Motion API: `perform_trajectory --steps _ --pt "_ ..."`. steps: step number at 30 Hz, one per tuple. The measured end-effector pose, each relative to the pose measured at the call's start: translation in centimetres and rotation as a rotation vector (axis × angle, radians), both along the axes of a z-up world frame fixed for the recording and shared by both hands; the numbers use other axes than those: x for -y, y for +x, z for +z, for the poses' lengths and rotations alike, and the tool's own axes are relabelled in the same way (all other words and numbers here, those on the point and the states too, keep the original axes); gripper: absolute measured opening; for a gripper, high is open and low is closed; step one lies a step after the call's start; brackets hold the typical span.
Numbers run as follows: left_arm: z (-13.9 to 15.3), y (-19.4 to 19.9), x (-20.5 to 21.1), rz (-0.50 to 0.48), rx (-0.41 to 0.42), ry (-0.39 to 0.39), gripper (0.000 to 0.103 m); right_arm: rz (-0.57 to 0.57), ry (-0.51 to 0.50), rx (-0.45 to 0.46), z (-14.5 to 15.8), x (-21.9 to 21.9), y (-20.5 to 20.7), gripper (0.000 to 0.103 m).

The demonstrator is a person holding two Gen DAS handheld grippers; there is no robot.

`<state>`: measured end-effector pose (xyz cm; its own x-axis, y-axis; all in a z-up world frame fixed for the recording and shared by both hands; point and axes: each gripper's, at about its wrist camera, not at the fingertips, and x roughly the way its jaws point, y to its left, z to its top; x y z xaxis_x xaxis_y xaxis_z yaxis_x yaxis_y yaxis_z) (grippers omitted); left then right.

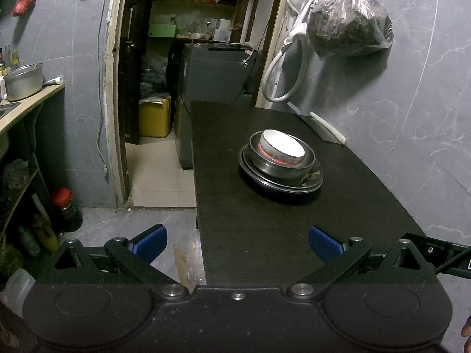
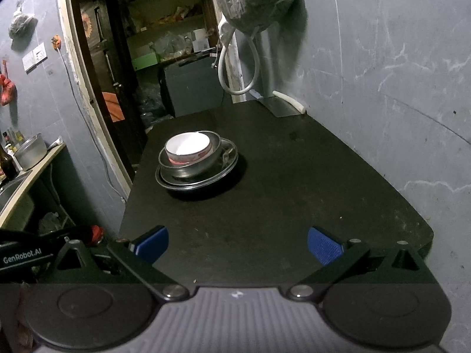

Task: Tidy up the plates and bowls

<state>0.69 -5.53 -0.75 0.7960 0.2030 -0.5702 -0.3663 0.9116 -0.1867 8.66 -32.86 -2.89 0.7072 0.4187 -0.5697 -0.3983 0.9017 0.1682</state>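
**Stacked dishes on a dark surface, both tongs empty**

Grey marbled walls enclose a dim kitchen, where a black surface (image 1: 265, 220) runs away from both tongs toward an open doorway (image 1: 188, 58) with cluttered shelves behind it.

Ahead of the left tongs (image 1: 238, 245), slightly to their right and well apart from them, stands the stack: a white bowl (image 1: 284, 147) with a red-patterned side sits inside a steel bowl (image 1: 279, 164), which rests on steel plates (image 1: 282, 184). From the right tongs (image 2: 238, 245) the same white bowl (image 2: 188, 145), steel bowl (image 2: 191, 166) and plates (image 2: 203, 181) lie ahead and to the left, also well apart.

Both pairs of tongs are spread wide with nothing between their blue pads (image 1: 150, 244), hovering over the near edge of the surface.

Beyond the stack, at the far right corner against the wall, lies a cleaver with a white handle (image 1: 326, 128). A plastic bag of dark contents (image 1: 350, 23) hangs on the wall above it, next to a looped white hose (image 1: 282, 82). Far left of the left tongs, an aluminium pot (image 1: 23, 81) sits on a side counter.
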Motion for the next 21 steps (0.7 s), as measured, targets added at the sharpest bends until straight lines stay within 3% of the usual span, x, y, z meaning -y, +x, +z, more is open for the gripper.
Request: perform_trajectory --steps 21 --pt "-0.12 -0.02 -0.09 0.001 -0.001 -0.002 0.102 -0.001 -0.001 -0.001 0.01 -0.03 0.04 0.103"
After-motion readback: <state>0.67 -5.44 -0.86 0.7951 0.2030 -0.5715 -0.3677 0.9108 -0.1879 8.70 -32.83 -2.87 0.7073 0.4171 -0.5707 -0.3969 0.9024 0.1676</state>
